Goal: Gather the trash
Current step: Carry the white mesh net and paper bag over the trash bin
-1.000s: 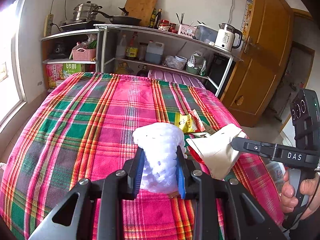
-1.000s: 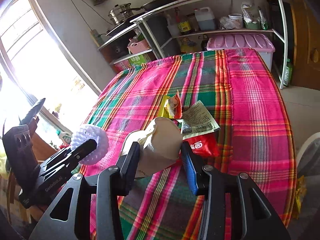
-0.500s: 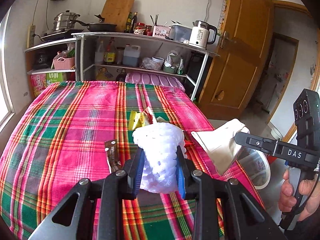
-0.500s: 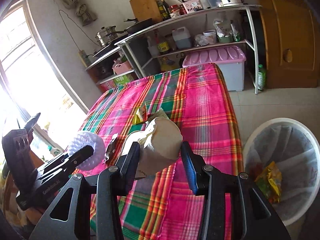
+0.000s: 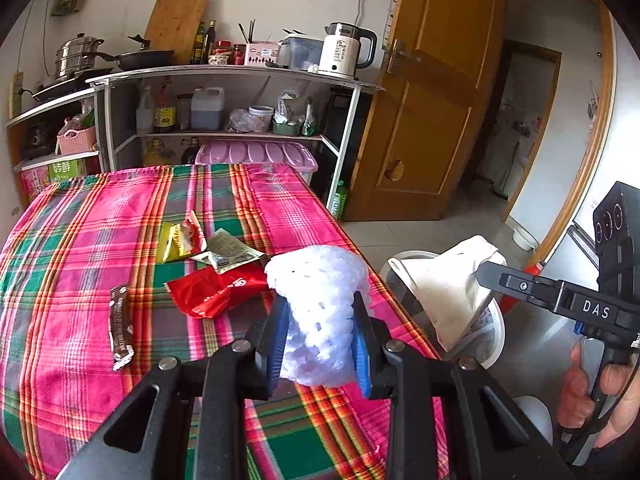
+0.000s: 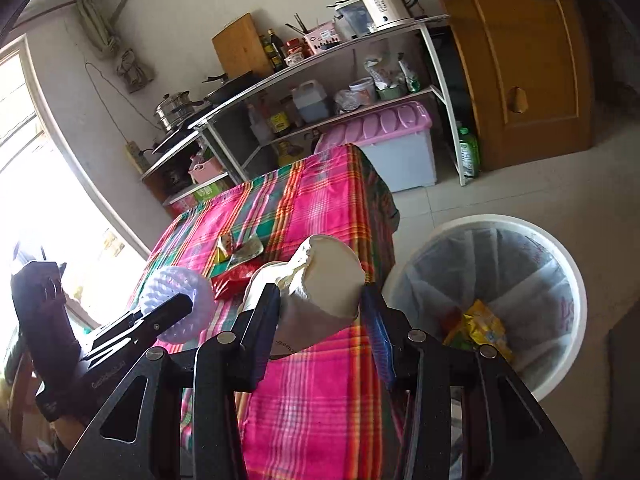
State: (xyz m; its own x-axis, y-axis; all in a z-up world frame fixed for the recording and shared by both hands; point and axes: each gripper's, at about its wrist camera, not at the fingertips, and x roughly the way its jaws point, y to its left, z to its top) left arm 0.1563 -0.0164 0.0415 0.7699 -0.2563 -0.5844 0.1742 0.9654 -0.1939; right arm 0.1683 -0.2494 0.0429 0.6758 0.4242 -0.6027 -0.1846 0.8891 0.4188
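The left claw (image 5: 320, 332) was clamped on a white foam net (image 5: 320, 304) and the right claw (image 6: 320, 316) on a crumpled paper bag (image 6: 320, 276), both carried off the plaid tabletop (image 6: 312, 396) toward the lined bin (image 6: 496, 240), presumably for dropping in, while wrappers (image 5: 216, 288) lay behind.

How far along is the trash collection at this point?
Partly done. A yellow wrapper already lies in the white bin. In hand: the left gripper is shut on a white foam net, the right gripper on a crumpled paper cup, neither yet over the bin. Left on the table: a yellow packet, a grey sachet, a red bag, a brown wrapper.
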